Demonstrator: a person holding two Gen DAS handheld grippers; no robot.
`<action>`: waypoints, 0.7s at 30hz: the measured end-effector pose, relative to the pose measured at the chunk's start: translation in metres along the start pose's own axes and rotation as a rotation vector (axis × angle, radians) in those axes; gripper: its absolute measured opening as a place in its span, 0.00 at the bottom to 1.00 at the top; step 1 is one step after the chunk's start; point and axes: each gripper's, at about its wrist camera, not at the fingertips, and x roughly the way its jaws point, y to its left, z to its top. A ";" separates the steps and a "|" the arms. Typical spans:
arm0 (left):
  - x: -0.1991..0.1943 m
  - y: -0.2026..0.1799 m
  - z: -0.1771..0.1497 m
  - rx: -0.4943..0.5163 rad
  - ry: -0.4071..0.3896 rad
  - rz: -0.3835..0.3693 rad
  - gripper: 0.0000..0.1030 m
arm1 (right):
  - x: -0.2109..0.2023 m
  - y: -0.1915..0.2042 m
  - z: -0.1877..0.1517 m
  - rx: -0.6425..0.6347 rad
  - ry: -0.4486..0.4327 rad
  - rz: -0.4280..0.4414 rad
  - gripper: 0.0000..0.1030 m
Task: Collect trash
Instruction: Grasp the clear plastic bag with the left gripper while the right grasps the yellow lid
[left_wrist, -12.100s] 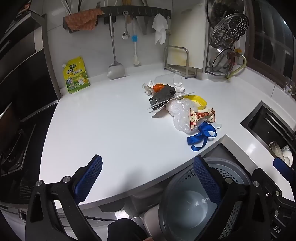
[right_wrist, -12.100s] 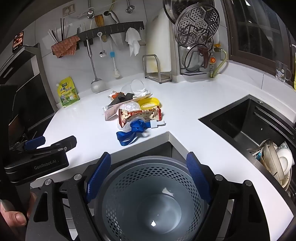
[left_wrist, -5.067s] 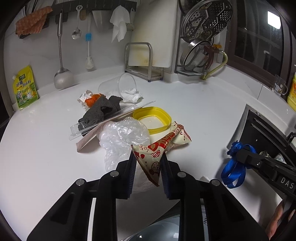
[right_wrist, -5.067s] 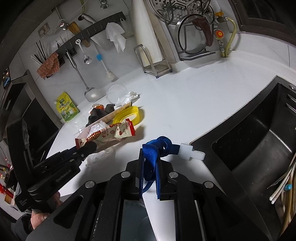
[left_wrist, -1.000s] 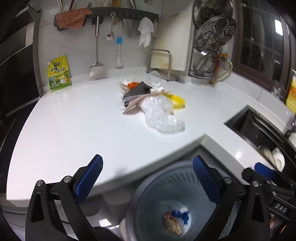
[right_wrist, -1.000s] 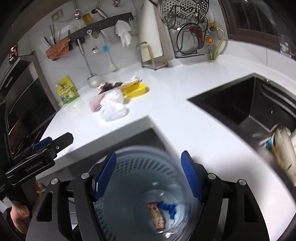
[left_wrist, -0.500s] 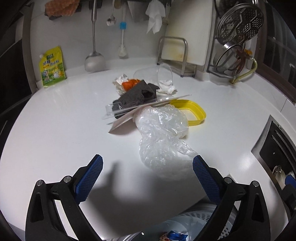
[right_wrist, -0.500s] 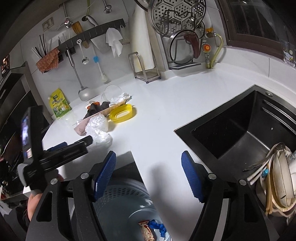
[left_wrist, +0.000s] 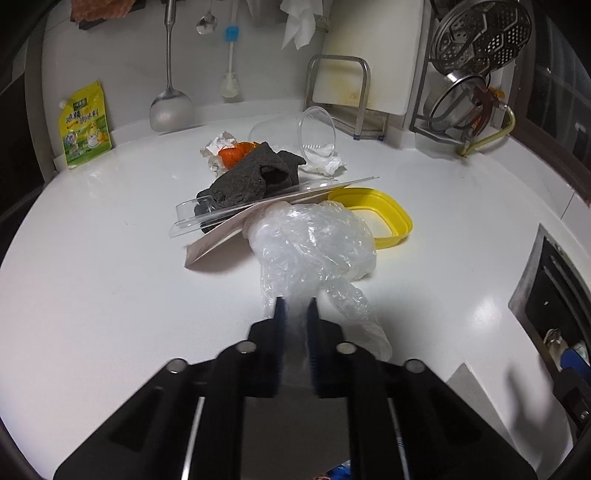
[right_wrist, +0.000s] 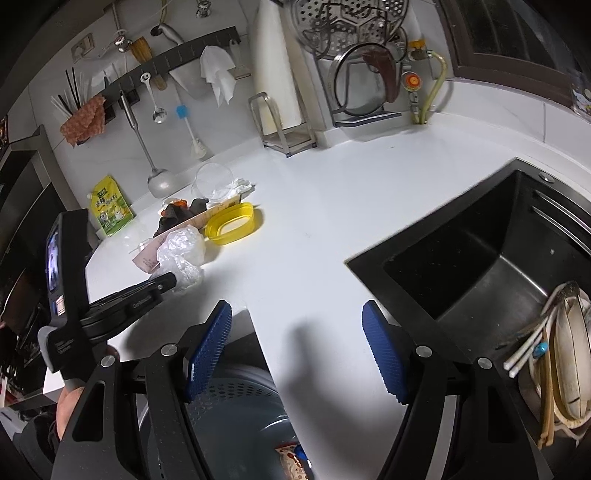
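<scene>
A heap of trash lies on the white counter (left_wrist: 110, 280): a crumpled clear plastic bag (left_wrist: 314, 243), a clear blister pack on card (left_wrist: 236, 214), a dark grey cloth (left_wrist: 251, 177), a yellow lid (left_wrist: 384, 218), a clear cup (left_wrist: 314, 133) and tissue. My left gripper (left_wrist: 294, 306) is shut on the near tail of the plastic bag; it also shows in the right wrist view (right_wrist: 170, 280). My right gripper (right_wrist: 295, 332) is open and empty above the counter corner. The grey bin (right_wrist: 236, 417) below holds a red snack wrapper (right_wrist: 291, 461) and blue ribbon.
A black sink (right_wrist: 480, 266) with dishes (right_wrist: 565, 350) lies to the right. A yellow-green pouch (left_wrist: 85, 125), a ladle, a brush and a cloth stand along the back wall. A cutting-board rack (left_wrist: 347, 88) and a pan rack (left_wrist: 469, 74) stand at the back right.
My left gripper has moved forward to the plastic bag and shut on its near end. My right gripper has moved a little forward over the counter corner, still open.
</scene>
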 end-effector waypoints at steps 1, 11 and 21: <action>-0.001 0.002 -0.001 0.001 -0.002 -0.004 0.09 | 0.003 0.003 0.002 -0.008 0.005 0.002 0.68; -0.029 0.032 -0.008 0.021 -0.049 0.006 0.08 | 0.064 0.042 0.035 -0.117 0.087 0.015 0.68; -0.038 0.064 -0.014 0.012 -0.045 0.019 0.08 | 0.127 0.083 0.068 -0.197 0.164 0.023 0.73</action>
